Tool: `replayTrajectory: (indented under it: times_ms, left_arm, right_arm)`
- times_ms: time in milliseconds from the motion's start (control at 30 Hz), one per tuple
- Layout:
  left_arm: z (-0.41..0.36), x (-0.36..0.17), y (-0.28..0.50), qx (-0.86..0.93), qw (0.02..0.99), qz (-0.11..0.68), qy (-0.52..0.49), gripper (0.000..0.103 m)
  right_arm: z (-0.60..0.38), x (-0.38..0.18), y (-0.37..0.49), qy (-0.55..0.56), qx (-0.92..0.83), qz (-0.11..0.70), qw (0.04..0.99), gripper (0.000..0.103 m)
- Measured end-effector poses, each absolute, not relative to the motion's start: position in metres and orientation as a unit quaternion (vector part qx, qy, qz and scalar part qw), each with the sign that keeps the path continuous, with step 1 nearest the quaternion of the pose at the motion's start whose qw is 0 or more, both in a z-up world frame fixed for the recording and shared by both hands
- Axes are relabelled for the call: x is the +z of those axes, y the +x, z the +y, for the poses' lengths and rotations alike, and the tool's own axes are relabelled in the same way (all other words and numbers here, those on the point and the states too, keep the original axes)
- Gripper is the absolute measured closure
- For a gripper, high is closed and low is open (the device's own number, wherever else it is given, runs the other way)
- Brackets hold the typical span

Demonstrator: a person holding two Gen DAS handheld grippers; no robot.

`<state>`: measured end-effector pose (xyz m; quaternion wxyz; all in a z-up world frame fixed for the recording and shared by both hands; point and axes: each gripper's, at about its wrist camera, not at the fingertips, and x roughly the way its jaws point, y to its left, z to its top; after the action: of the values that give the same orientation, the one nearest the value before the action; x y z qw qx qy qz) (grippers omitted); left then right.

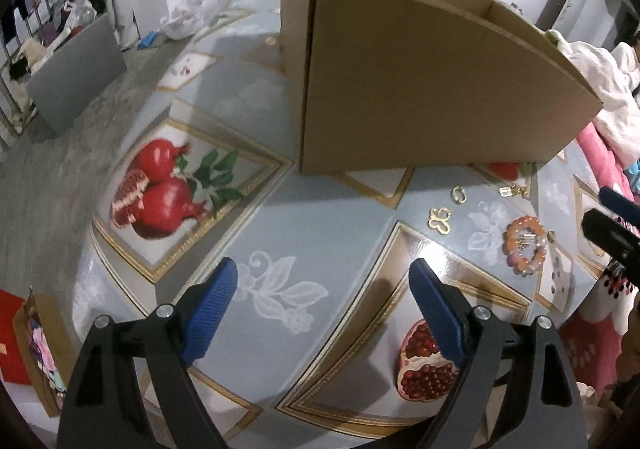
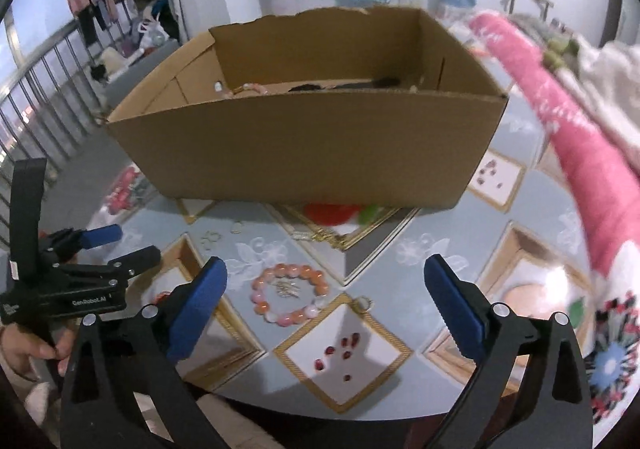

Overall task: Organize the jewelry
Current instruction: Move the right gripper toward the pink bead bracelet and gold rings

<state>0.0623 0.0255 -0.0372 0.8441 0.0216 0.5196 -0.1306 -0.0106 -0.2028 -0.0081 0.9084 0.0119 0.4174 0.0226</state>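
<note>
Both grippers, right [image 2: 324, 305] and left [image 1: 324, 307], gape empty; bracelet [image 2: 290, 293] mid-frame probably heads for the box [image 2: 304, 145].

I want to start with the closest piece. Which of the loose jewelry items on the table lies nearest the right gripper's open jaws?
The orange-and-pink beaded bracelet, lying just ahead of the right gripper. The small gold pieces lie farther off, toward the cardboard box.

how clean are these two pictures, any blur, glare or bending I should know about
Left wrist view: fisheye bends the cardboard box edges; glare patch on the tablecloth near the gold clasp; pomegranate print slightly smeared. Right wrist view: pink blanket at right is motion-blurred; bead bracelet fairly sharp; dark corners from the lens rim.
</note>
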Motion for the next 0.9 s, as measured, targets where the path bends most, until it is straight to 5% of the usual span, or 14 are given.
replayTrajectory:
  times_ms: [167, 900]
  left_arm:
    - [0.021, -0.041, 0.061, -0.141, 0.843, 0.518, 0.032, 0.006]
    - [0.004, -0.047, 0.051, -0.128, 0.853, 0.499, 0.085, 0.004]
  right_arm:
    - [-0.195, -0.004, -0.016, -0.022, 0.017, 0.401, 0.916, 0.008]
    - [-0.239, 0.014, -0.016, 0.062, 0.039, 0.317, 0.945, 0.008]
